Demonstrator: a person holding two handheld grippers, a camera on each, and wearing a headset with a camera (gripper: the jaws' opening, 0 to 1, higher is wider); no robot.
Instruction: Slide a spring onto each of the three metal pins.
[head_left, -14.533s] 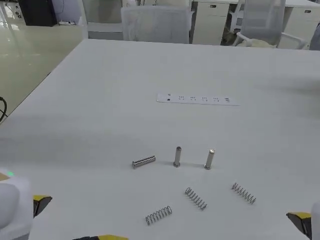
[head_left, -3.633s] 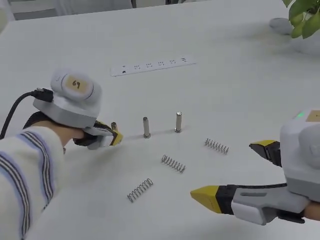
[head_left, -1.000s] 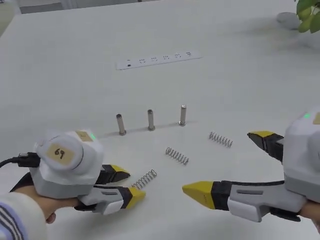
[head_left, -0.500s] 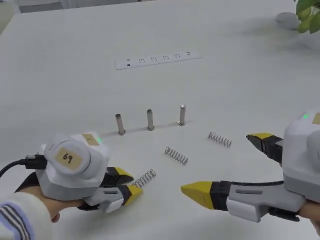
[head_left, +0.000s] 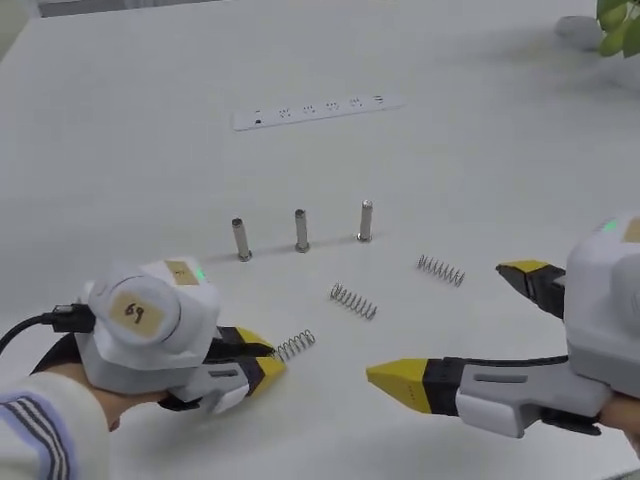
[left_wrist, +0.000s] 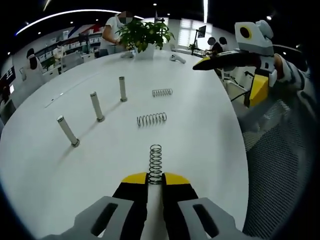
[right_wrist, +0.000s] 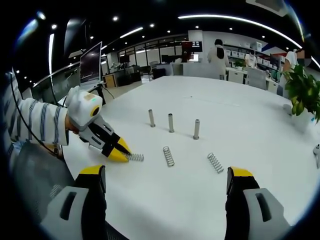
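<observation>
Here, spring (left_wrist: 155, 161) end between left gripper (left_wrist: 155, 178) jaws.

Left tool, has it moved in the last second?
Yes. The left tool has advanced toward the three pins and closed on the end of the nearest spring.

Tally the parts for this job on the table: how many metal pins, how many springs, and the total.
metal pins: 3
springs: 3
total: 6
</observation>
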